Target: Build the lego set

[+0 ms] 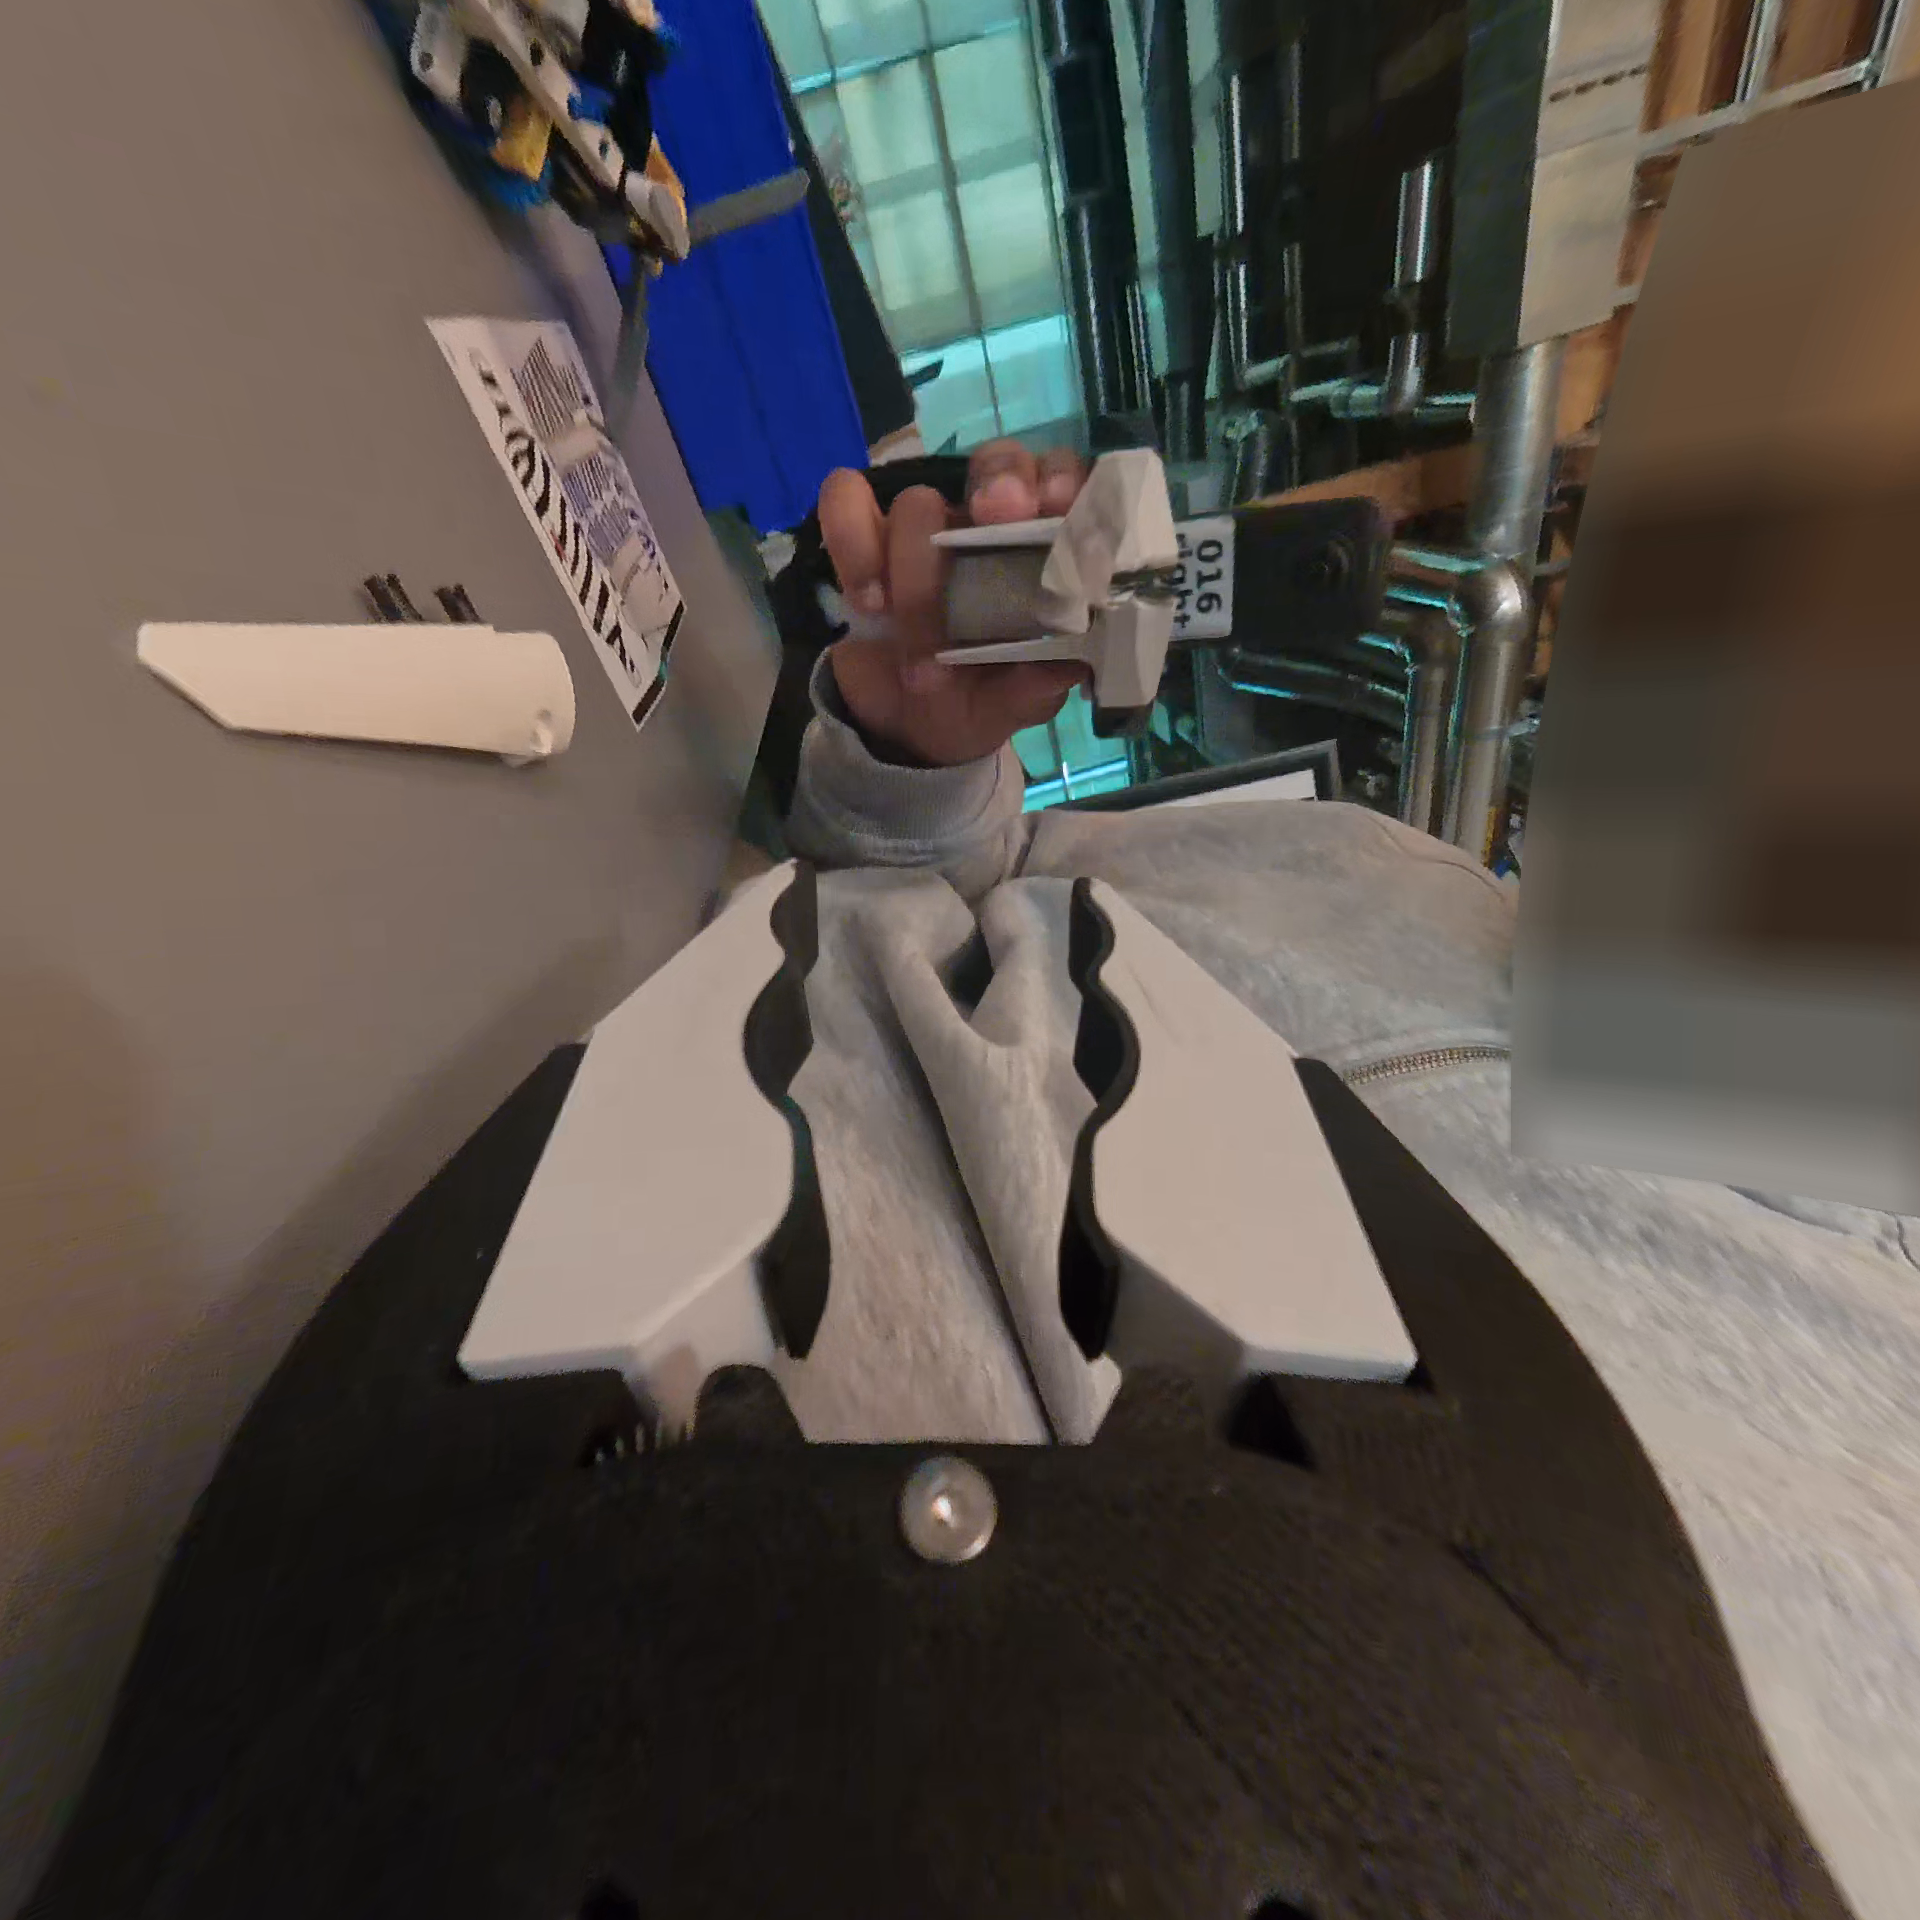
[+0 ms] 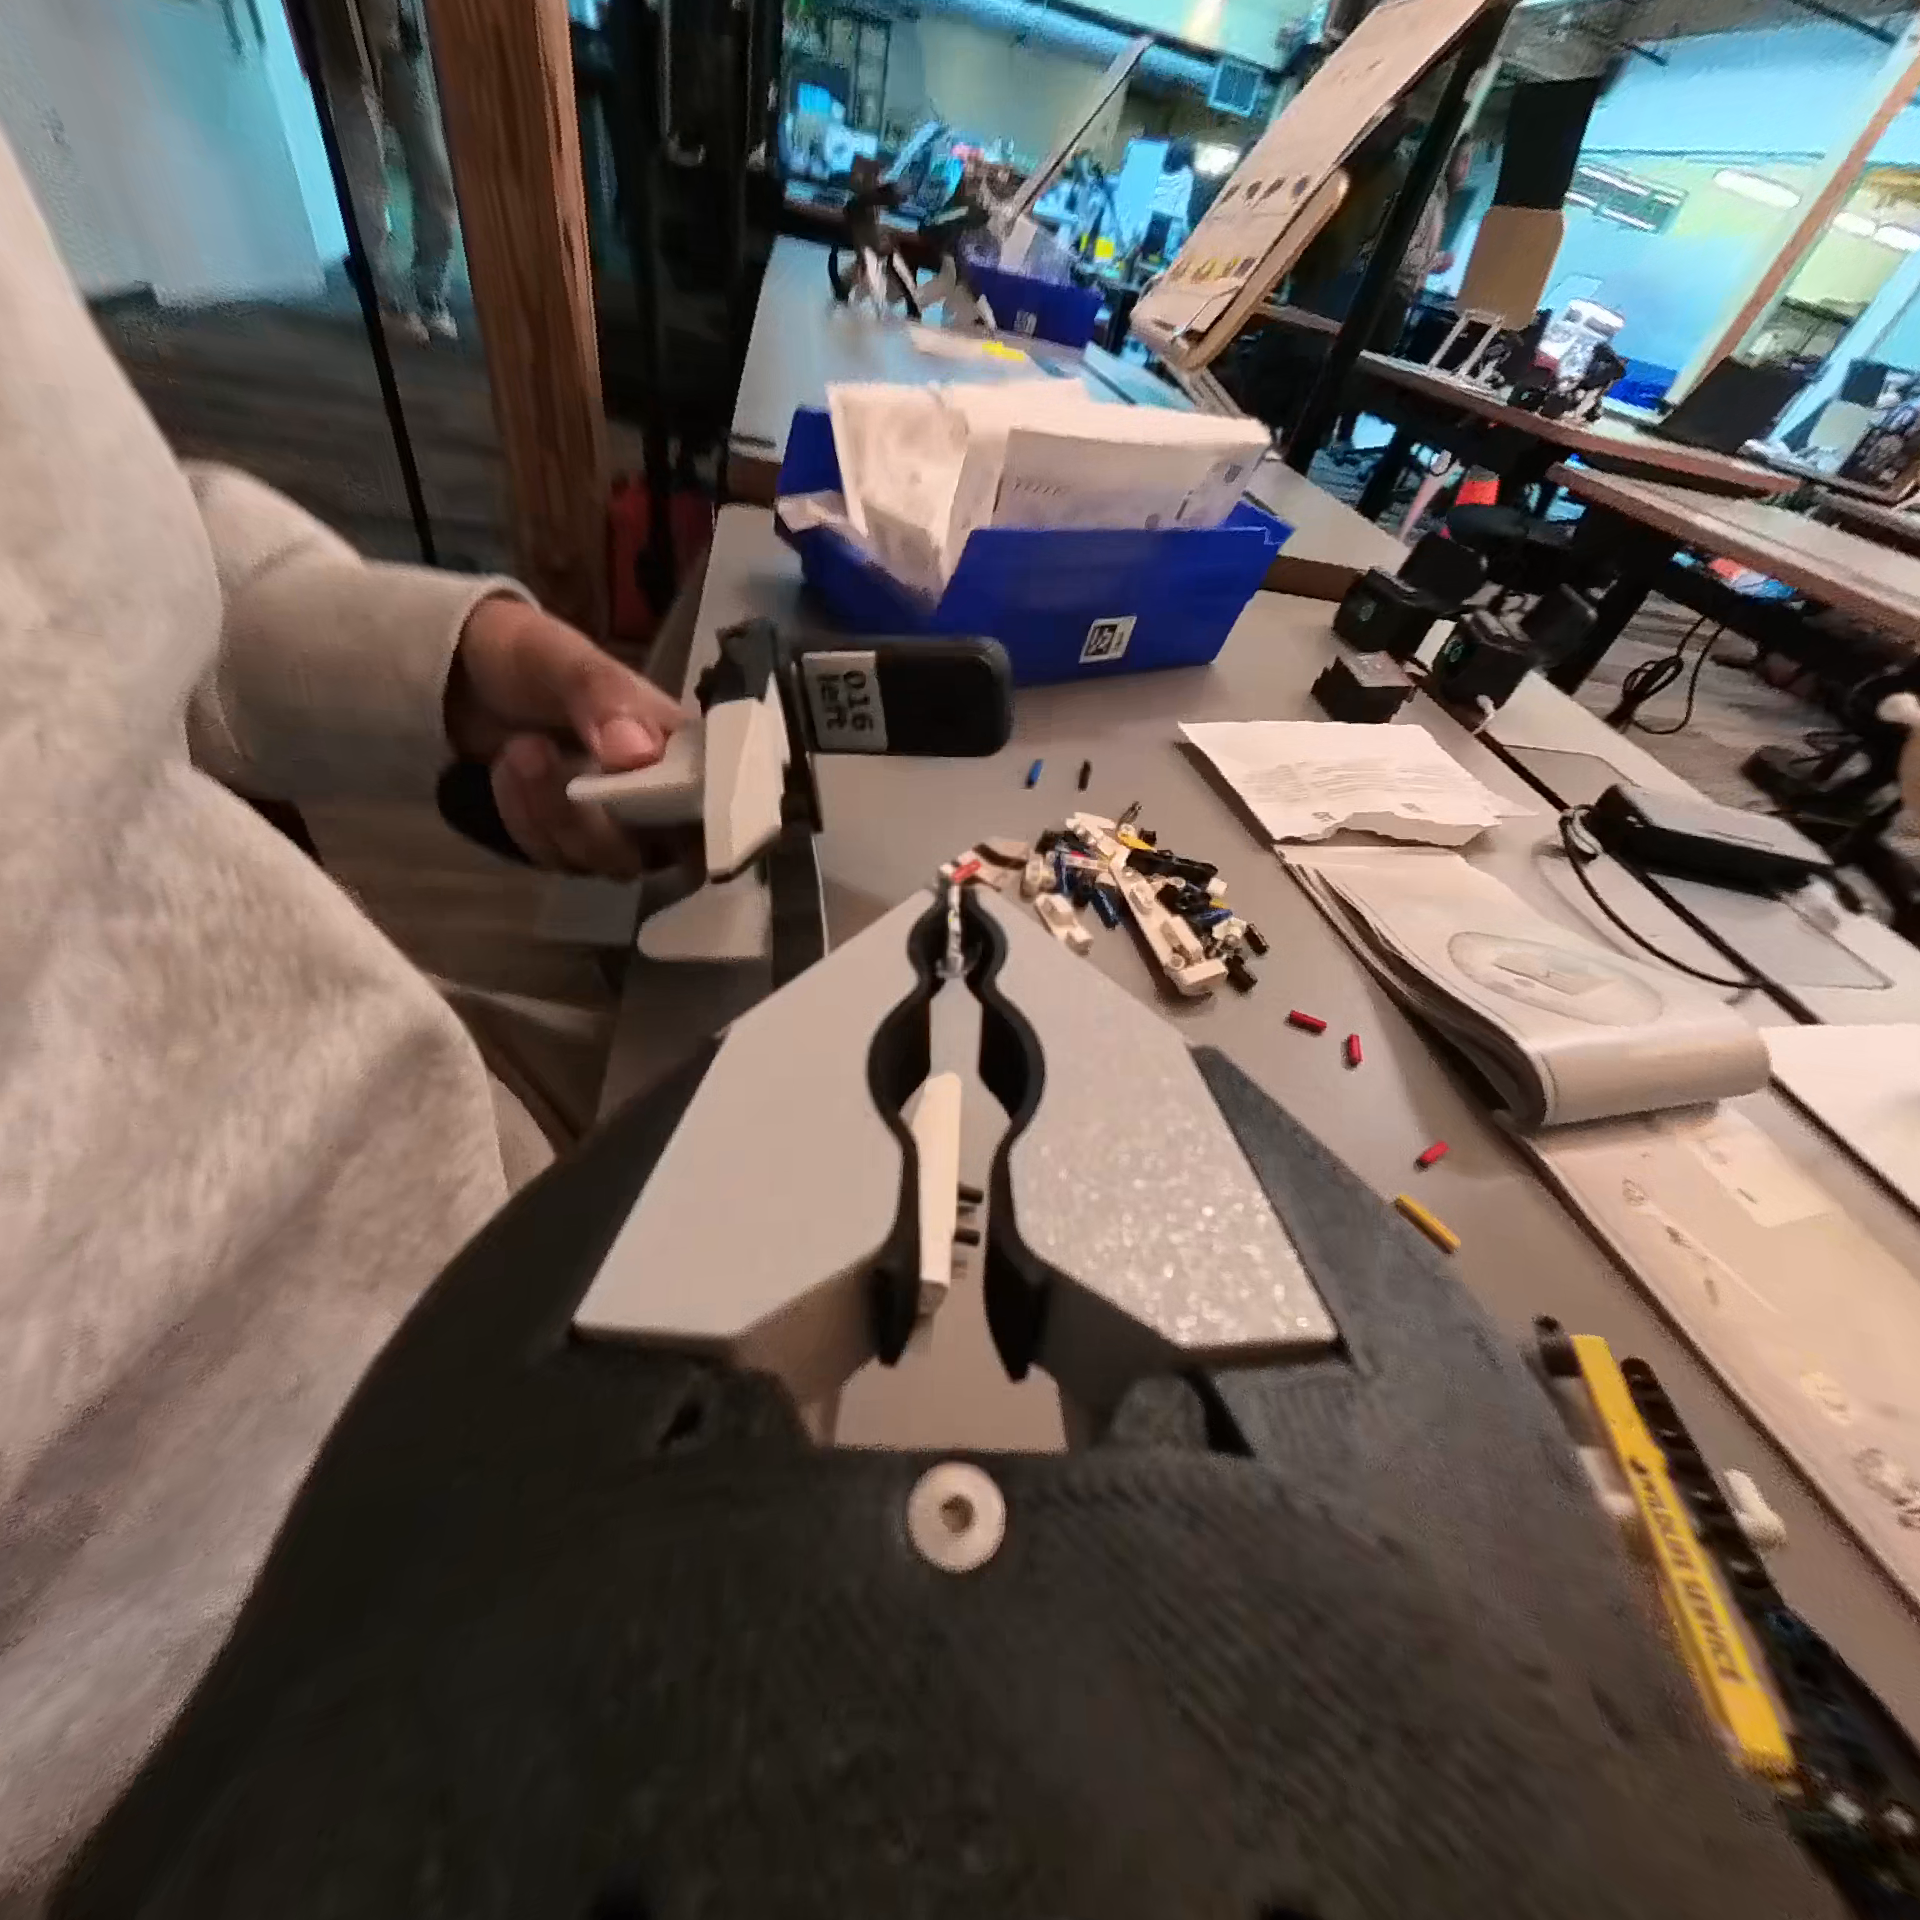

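Fingers of the left gripper (image 1: 935, 894) are held wide open with nothing in them. Only a grey top (image 1: 914, 1195) is seen between them, so they seem to be free to help. To their left, a long white piece (image 1: 364, 681) is laid flat on the desk (image 1: 208, 1039). The right gripper (image 2: 953, 906) is squeezed nearly shut on a thin stick piece (image 2: 949, 940) with a red end, so it can be carried. The lego pile (image 2: 1143, 904) is spread just right of those tips, where it is easily reached.
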Available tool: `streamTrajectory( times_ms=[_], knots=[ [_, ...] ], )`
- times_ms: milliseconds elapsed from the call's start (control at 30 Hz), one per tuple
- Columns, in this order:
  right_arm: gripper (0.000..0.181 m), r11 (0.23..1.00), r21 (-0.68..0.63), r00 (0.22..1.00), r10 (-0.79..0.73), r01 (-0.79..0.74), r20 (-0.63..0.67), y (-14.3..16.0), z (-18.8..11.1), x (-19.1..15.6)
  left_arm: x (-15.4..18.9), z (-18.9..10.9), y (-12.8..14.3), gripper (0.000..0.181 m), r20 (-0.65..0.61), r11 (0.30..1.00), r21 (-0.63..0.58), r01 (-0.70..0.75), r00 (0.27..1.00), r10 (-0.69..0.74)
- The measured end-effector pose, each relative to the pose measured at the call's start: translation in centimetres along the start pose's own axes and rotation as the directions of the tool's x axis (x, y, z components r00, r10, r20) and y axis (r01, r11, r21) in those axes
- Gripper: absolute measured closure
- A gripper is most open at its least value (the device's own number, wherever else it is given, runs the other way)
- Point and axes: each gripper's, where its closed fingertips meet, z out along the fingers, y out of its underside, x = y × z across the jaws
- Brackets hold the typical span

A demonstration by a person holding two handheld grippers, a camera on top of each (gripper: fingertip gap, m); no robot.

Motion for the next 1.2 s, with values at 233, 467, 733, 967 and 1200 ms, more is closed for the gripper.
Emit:
streamTrajectory(
  times_ms=[233, 467, 733, 967, 1200],
  knots=[
    [0.181, 0.997, -0.041, 0.994, -0.062, 0.059, -0.090, 1.1, 0.2, 0.6, -0.1, -0.7, -1.6, 0.136, 0.043, 0.989, 0.095, -0.111, 0.993, 0.108],
    [0.181, 0.957, -0.166, 0.951, -0.264, 0.237, -0.163, 2.8, 1.3, 0.6, -0.7, -1.3, -2.6, 0.137, 0.094, 0.972, 0.173, -0.160, 0.985, 0.145],
    [0.181, 0.861, -0.274, 0.877, -0.469, 0.428, -0.103, 3.4, 1.8, 0.2, -2.9, -2.1, -2.7, 0.137, 0.276, 0.960, 0.147, -0.236, 0.942, 0.189],
    [0.181, 0.676, -0.358, 0.733, -0.679, 0.644, 0.039, 4.8, 2.1, -0.1, -5.0, -3.1, -2.8, 0.138, 0.455, 0.951, 0.110, -0.290, 0.865, 0.211],
    [0.181, 0.495, -0.347, 0.588, -0.768, 0.797, 0.254, 7.4, 3.1, -1.4, -6.4, -3.1, -3.0, 0.147, 0.549, 0.942, 0.068, -0.329, 0.800, 0.240]
  ],
)
